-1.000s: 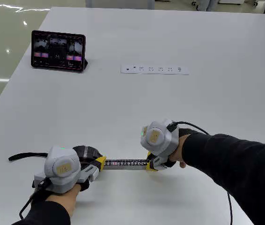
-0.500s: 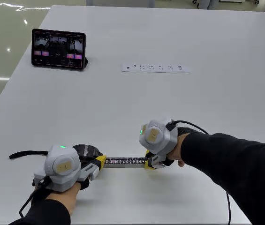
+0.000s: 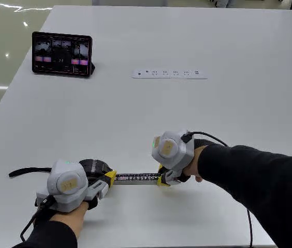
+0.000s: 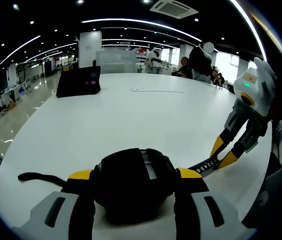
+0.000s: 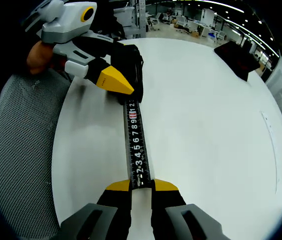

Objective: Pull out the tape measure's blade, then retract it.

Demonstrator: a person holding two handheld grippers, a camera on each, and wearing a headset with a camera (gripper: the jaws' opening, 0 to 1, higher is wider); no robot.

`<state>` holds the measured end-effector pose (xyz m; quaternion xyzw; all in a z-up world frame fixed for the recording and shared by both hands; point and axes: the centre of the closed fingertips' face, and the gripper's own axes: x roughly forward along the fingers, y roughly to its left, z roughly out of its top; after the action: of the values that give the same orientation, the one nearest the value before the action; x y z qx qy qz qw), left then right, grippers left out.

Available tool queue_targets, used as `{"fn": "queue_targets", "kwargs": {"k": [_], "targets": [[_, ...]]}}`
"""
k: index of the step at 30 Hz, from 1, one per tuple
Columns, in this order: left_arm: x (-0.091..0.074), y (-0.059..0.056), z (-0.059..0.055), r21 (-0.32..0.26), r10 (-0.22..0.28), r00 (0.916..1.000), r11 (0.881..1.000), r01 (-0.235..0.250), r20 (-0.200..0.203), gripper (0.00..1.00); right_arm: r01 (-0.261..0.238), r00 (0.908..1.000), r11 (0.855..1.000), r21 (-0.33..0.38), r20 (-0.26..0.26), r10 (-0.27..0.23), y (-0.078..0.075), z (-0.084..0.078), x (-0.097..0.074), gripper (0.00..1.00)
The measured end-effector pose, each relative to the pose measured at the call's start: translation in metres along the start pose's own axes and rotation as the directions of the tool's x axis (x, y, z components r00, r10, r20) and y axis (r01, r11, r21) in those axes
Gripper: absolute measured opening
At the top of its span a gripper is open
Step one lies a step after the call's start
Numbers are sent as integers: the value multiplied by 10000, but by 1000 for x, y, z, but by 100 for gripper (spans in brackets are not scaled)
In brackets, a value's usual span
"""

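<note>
**A:** Since the tape measure (image 3: 95, 168) sits by the table's (image 3: 223, 98) near edge, toward the left corner, what has hold of it?

**B:** The left gripper (image 3: 105, 181). Its jaws are clamped on the black case from both sides, yellow tips pressed against it. A black strap (image 3: 28, 171) trails from the case toward the left edge.

**A:** And the blade?

**B:** The blade (image 5: 137, 150) is drawn out a short way. It lies flat on the table with its numerals up, running to the right along the near edge.

**A:** What's at its free end?

**B:** The right gripper (image 5: 141, 186), angled down at the table, with its jaws pinched together on the end of the blade. A dark sleeve (image 3: 254, 181) covers the arm behind it.

**A:** Anything farther out?

**B:** A tablet (image 3: 62, 54) stands propped near the left edge, well back, with its screen lit. A white power strip (image 3: 169, 74) lies flat toward the middle of the table, well apart from both grippers.
</note>
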<state>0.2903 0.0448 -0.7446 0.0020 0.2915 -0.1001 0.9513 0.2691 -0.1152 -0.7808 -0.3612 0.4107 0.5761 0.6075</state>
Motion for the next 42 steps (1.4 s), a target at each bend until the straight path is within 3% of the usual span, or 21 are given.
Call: {"fn": "queue_targets", "kwargs": {"k": [5, 11, 16, 42], "targets": [[0, 0, 0, 10, 7, 10000, 10000, -7, 5, 60, -191, 9997, 9992, -364, 142, 196, 1, 1, 0, 11], [1, 0, 0, 17, 10, 10000, 10000, -10, -9, 60, -199, 9998, 9990, 412, 94, 195, 0, 3, 1, 10], [1, 0, 0, 14, 5, 10000, 10000, -5, -19, 60, -233, 9997, 9997, -14, 83, 233, 1, 5, 3, 10], [0, 0, 0, 0, -7, 10000, 10000, 7, 8, 60, -55, 9999, 10000, -70, 121, 56, 1, 18, 9, 11]]}}
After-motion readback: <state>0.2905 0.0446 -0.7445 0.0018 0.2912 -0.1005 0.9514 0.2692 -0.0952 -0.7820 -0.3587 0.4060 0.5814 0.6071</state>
